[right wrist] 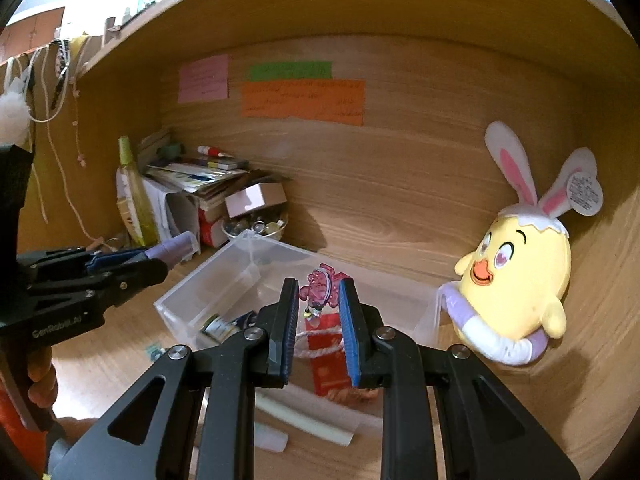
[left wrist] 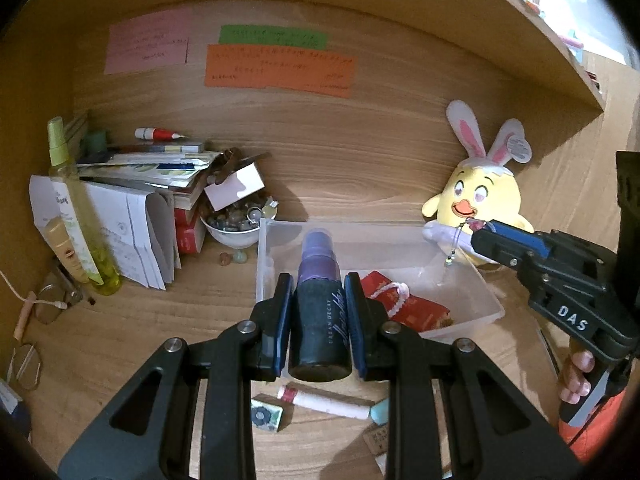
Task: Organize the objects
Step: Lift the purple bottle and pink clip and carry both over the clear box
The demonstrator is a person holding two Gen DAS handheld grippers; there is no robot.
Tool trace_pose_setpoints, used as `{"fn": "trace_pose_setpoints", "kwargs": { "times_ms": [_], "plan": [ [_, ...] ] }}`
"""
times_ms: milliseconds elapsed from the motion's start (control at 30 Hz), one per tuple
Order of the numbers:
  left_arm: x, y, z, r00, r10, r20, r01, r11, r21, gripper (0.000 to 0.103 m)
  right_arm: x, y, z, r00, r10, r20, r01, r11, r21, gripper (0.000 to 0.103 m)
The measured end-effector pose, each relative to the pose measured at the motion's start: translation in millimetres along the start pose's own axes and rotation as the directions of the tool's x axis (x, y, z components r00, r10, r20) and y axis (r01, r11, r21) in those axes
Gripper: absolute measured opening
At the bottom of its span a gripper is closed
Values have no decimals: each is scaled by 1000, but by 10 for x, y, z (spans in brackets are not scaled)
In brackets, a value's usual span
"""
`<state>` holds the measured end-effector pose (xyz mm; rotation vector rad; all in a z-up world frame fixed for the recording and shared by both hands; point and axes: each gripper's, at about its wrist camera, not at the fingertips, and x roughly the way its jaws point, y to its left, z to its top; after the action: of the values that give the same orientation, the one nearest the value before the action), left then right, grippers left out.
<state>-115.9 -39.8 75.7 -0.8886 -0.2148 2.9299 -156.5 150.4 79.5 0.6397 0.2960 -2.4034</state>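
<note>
My left gripper (left wrist: 318, 286) is shut on a dark spray bottle (left wrist: 318, 320) with a purple cap, held lengthwise above the near edge of a clear plastic bin (left wrist: 476, 280). The same gripper (right wrist: 160, 258) shows at the left of the right wrist view, the purple cap sticking out of it. My right gripper (right wrist: 318, 286) is shut on a pink charm (right wrist: 318, 290) with small beads dangling, hanging over the bin (right wrist: 192, 292). In the left wrist view that gripper (left wrist: 486, 232) reaches in from the right. A red packet (left wrist: 408, 308) with a white cord lies in the bin.
A yellow chick plush (right wrist: 520, 276) with rabbit ears leans on the back wall right of the bin. A paper stack (left wrist: 152, 172), a green spray bottle (left wrist: 76, 216) and a bowl of stones (left wrist: 236, 220) crowd the left. A pale tube (left wrist: 328, 400) and small tile (left wrist: 266, 416) lie near.
</note>
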Motion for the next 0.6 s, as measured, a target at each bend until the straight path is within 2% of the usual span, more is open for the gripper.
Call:
{"fn": "trace_pose_setpoints", "kwargs": {
  "times_ms": [367,600],
  "plan": [
    [398,105,24,997,-12,-78,9,999,-36,25,575,-221,-168,989,52,-136,-42,996,76,18],
    [610,92,-23,993,-10,-119,6,999,-32,25,698,-227,-233,978,92,-186,-77,993,85,18]
  ]
}}
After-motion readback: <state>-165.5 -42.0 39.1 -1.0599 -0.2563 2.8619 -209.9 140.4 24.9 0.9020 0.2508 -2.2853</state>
